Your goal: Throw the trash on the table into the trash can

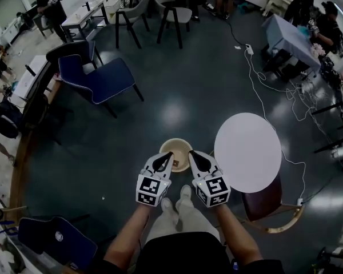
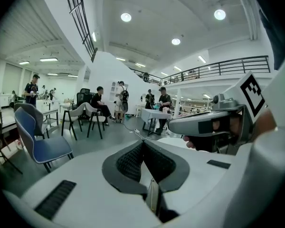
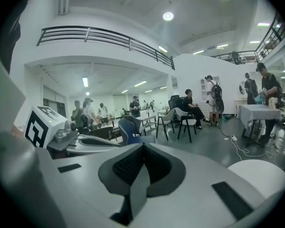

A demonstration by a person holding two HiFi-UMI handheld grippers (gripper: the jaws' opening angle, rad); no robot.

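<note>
In the head view a round beige trash can (image 1: 175, 148) stands on the dark floor in front of my feet, with a small brownish scrap (image 1: 175, 163) inside it. The white round table (image 1: 247, 152) is just to its right, and its top looks bare. Both grippers are held up side by side over the near rim of the can. My left gripper (image 1: 169, 154) is shut with nothing between its jaws, as the left gripper view (image 2: 143, 142) confirms. My right gripper (image 1: 191, 153) is also shut and empty, its pads meeting in the right gripper view (image 3: 142, 145).
A wooden chair with a dark red seat (image 1: 264, 203) is tucked under the table's near side. A blue chair (image 1: 100, 80) stands at the left, another (image 1: 57, 241) at bottom left. White cables (image 1: 272, 99) trail across the floor to the right. People sit and stand at far tables.
</note>
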